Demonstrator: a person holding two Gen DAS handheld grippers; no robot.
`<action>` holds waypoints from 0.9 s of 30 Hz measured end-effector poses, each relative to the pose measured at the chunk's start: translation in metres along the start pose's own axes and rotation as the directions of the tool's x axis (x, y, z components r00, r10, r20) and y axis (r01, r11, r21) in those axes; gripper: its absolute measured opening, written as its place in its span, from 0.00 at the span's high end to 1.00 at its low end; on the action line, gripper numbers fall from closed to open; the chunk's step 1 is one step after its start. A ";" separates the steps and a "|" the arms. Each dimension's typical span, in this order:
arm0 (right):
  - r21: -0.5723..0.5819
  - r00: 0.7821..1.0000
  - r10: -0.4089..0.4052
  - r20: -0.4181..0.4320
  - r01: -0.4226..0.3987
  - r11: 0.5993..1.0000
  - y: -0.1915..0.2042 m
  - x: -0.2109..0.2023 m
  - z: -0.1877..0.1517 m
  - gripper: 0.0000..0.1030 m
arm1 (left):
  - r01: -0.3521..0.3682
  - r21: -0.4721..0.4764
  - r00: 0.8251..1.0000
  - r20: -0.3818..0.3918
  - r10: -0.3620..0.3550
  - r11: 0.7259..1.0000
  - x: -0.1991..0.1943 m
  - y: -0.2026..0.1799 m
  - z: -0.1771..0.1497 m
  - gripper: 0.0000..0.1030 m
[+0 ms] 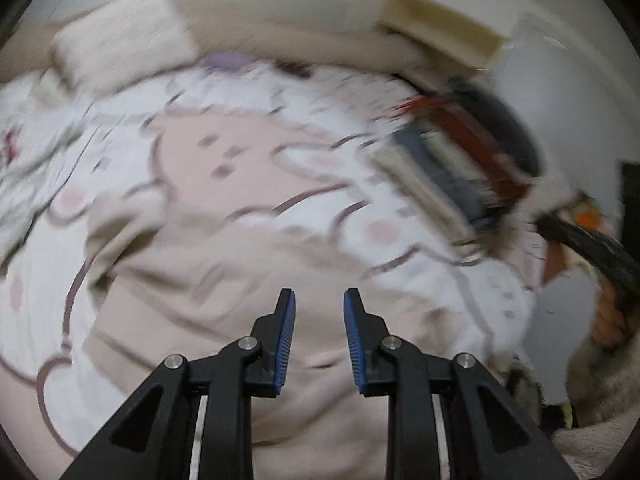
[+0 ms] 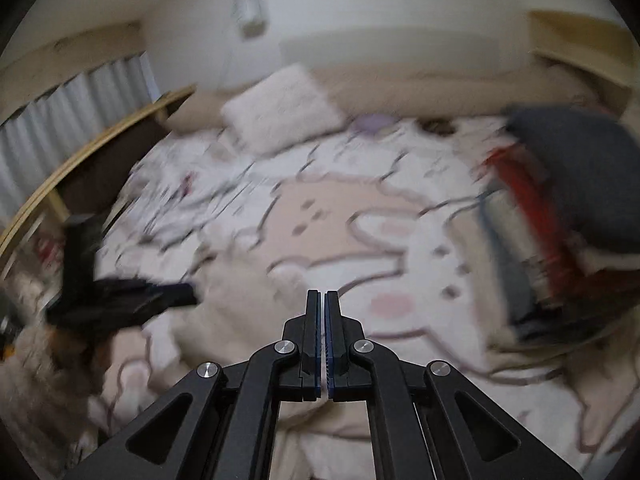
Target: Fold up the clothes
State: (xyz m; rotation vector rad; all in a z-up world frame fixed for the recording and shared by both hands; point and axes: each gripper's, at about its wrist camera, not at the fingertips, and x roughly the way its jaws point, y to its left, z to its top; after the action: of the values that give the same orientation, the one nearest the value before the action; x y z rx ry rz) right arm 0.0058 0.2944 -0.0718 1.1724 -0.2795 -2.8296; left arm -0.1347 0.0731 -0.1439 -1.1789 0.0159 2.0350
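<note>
A beige garment (image 1: pixel 240 280) lies crumpled on the bed, just beyond and below my left gripper (image 1: pixel 319 300). That gripper's blue pads stand apart with nothing between them. My right gripper (image 2: pixel 323 300) is shut, its pads pressed together with no cloth visible in them, above the same beige garment (image 2: pixel 240 312). A stack of folded clothes (image 1: pixel 460 160), grey, red, blue and cream, sits at the right of the bed, and it also shows in the right wrist view (image 2: pixel 560 240). The left gripper appears there too as a blurred dark shape (image 2: pixel 120 300). Both views are motion-blurred.
The bed cover (image 2: pixel 400 248) is white and pink with a cartoon rabbit print. A pale pillow (image 2: pixel 280 108) rests at the head. A wooden rail (image 2: pixel 80 168) runs along the left side, with curtains behind it. A wooden shelf (image 1: pixel 436 28) hangs on the wall.
</note>
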 end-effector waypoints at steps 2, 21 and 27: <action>-0.050 0.998 0.037 -0.050 -0.040 0.998 0.012 0.013 -0.012 0.99 | 0.010 -0.038 1.000 0.001 -0.009 0.999 -0.007 0.008 -0.012 0.76; 0.062 0.965 0.048 -0.258 -0.033 0.998 0.017 0.044 -0.081 0.98 | -0.177 0.244 0.981 -0.030 0.190 0.954 0.004 -0.099 -0.138 0.40; 0.049 0.980 0.023 -0.200 -0.014 0.999 0.015 0.030 -0.077 0.82 | -0.254 0.036 0.967 -0.001 0.255 0.966 -0.021 -0.034 -0.108 0.96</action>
State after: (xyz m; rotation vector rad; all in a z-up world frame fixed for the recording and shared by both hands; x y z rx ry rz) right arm 0.0393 0.2652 -0.1430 1.4433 -0.3440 -2.6748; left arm -0.0284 0.0446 -0.1781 -1.2113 0.2156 2.2440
